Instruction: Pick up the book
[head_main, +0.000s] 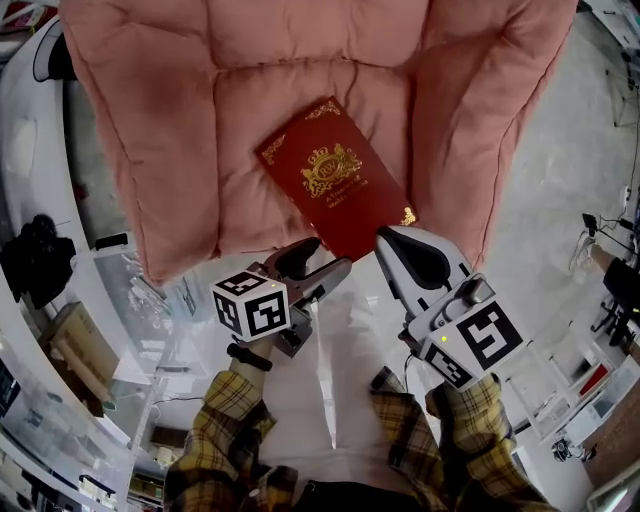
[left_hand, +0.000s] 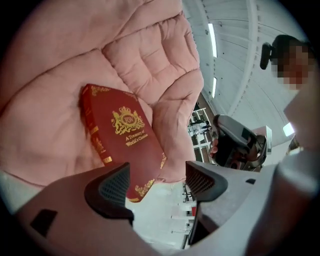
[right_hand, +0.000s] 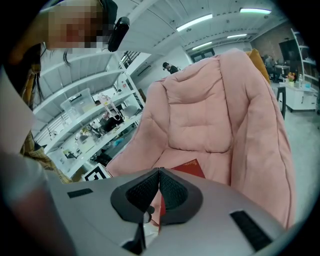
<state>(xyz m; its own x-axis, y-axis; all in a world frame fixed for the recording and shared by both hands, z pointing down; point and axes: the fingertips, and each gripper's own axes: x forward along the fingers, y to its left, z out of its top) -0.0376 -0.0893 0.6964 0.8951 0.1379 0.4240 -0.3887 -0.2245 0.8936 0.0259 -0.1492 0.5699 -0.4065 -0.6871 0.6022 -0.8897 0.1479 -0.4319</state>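
A dark red book (head_main: 335, 185) with gold print lies face up on the seat of a pink cushioned chair (head_main: 180, 150), its near corner hanging over the seat's front edge. My left gripper (head_main: 318, 263) is open just in front of that corner. In the left gripper view the book (left_hand: 120, 140) shows past the spread pads of the left gripper (left_hand: 157, 182), its lower corner beside the left pad and not pressed. My right gripper (head_main: 388, 240) is shut on nothing, its tip close to the book's right near edge. Over the right gripper (right_hand: 159, 187) only a strip of the book (right_hand: 192, 169) shows.
The chair's padded arms (head_main: 500, 130) rise on both sides of the seat. White glossy floor (head_main: 340, 350) lies below the grippers. Shelves and clutter (head_main: 60, 330) stand at the left, benches with equipment (head_main: 610, 290) at the right.
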